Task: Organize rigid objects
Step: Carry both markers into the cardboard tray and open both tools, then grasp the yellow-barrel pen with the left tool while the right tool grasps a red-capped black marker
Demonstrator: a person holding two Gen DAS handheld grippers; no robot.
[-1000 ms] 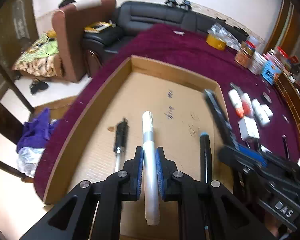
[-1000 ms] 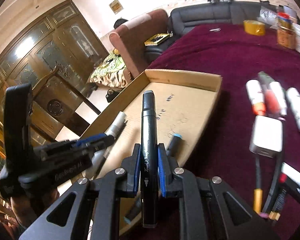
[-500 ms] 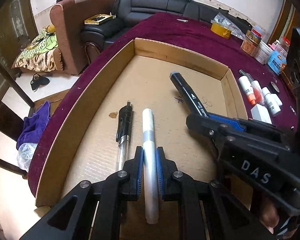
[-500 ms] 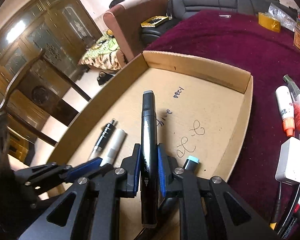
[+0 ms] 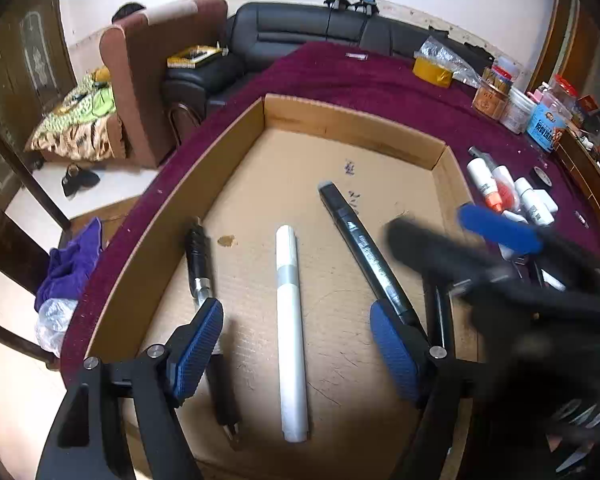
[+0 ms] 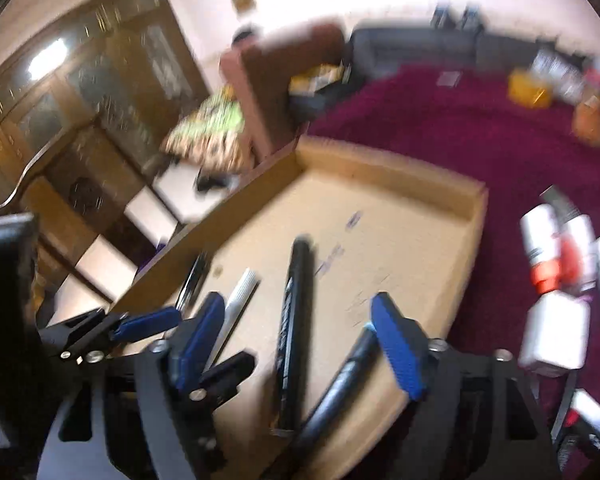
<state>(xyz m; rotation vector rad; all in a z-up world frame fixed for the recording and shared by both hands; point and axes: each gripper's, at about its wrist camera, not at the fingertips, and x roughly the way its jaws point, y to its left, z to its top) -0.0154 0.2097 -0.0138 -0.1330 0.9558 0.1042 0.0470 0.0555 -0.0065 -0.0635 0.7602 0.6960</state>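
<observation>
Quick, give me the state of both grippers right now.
Left gripper: jaws opening, clear of the white marker lying in the cardboard tray.
Right gripper: jaws opening, black marker released between them.

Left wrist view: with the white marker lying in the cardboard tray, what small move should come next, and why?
Probably lift the left tool straight up and back. Its jaws are opening, its pads clear of the white marker, which lies flat on the cardboard tray beside the black marker, so nothing there remains to place.

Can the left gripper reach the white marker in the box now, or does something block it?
Probably yes: the white marker lies between the opening jaws of the left gripper, with nothing on top.
</observation>
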